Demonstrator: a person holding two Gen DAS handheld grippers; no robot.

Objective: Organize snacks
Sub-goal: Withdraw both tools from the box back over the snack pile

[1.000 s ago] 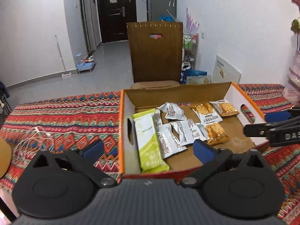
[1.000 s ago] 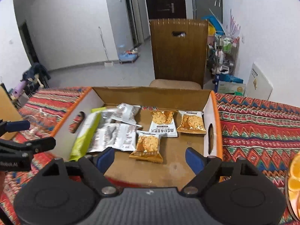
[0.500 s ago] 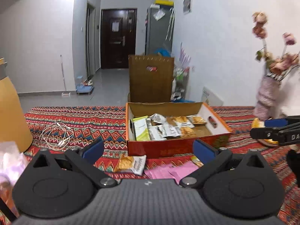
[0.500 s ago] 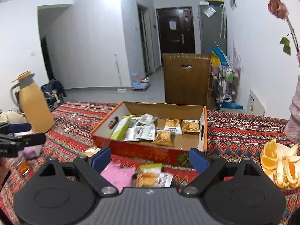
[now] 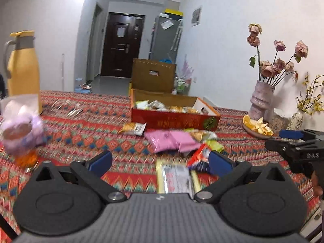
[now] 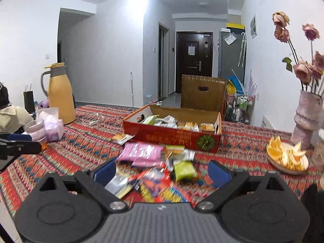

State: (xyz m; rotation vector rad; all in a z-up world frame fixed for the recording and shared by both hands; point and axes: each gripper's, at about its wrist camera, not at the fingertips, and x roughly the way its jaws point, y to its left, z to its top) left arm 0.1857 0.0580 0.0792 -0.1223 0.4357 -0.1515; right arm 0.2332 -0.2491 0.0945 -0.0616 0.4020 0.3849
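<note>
Wrist views: both tongs [image 5: 160, 161] [image 6: 162, 171] wide, empty.

Loose snack packets [image 6: 154, 168] in front of the red box [image 6: 172, 137] are motion-blurred; their printing cannot be read. Packets inside the box show only their tops above its near wall [image 5: 174, 121]. The silver-and-yellow packet [image 5: 176, 178] nearest the left gripper [image 5: 160, 162] is cut off below by the gripper body. The purple-wrapped cup [image 5: 20, 133], far left of the box, is smeared. The right gripper [image 5: 297, 151] runs out of the left view's right edge; its fingertips cannot be made out there. The vase [image 6: 307, 117] right of the box is clipped by the frame.
</note>
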